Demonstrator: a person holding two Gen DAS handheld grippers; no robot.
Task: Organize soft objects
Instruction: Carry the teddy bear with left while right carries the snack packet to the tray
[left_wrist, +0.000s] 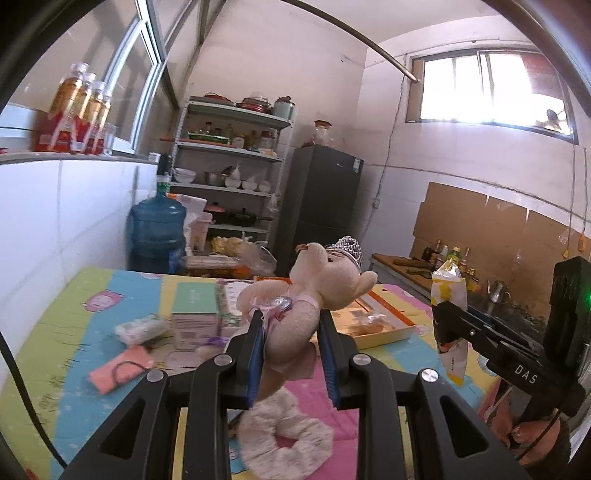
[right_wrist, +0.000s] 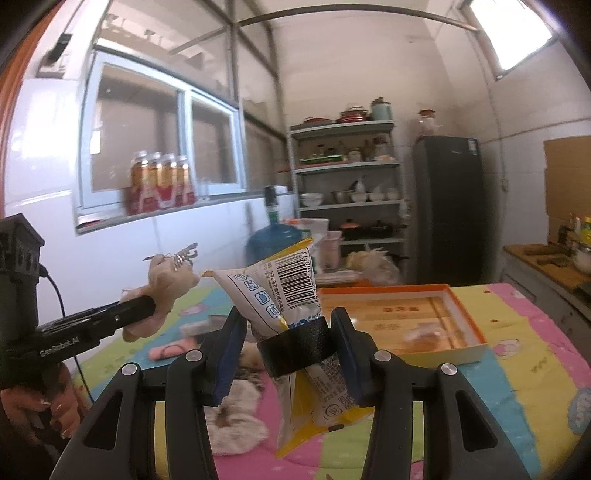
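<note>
Orange-rimmed box (right_wrist: 458, 306) holds one blurred snack (right_wrist: 423, 338).

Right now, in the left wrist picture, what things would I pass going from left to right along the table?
Pink folded cloth with a black hair tie → white wrapped tissue pack → mint-green and white box → cream plush toy with a silver crown → orange-rimmed shallow box → yellow and white snack packet.

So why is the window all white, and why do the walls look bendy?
Left wrist view: sunlight overexposes the window, washing it out; the fisheye lens curves walls and the table edge. Right wrist view: same curving, and the bottles on the ledge look blurry, while the snack packet stays sharp.
</note>
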